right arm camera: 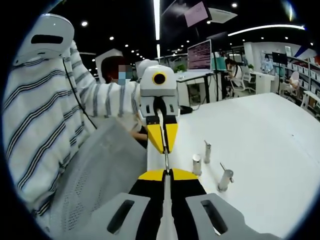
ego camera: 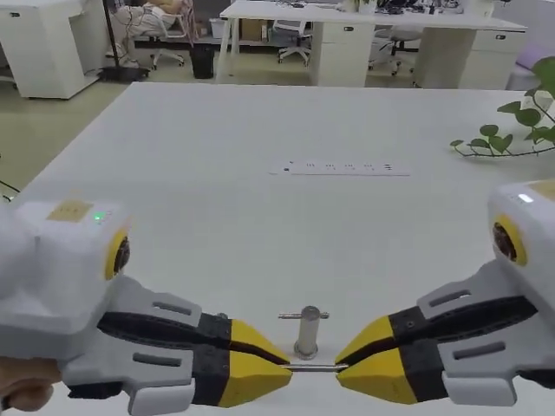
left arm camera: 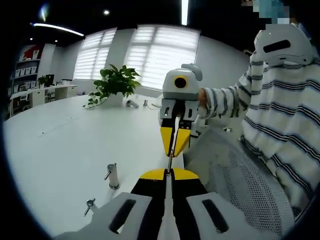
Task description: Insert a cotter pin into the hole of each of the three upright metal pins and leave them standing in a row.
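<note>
Left gripper fingers are clenching one end of a cotter pin and right gripper fingers the other, at bottom centre. Just above, a metal pin is standing on the tabletop, already cottered. Right gripper view: three uprights are standing. Two appear cottered; the third pin is looking bare. Judged: one insertion is remaining.

Left gripper and right gripper are white, fingers yellow-tipped.

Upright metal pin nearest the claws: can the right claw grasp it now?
Probably not: nothing blocks the upright metal pin, but the right claw is shut on a cotter pin.
</note>
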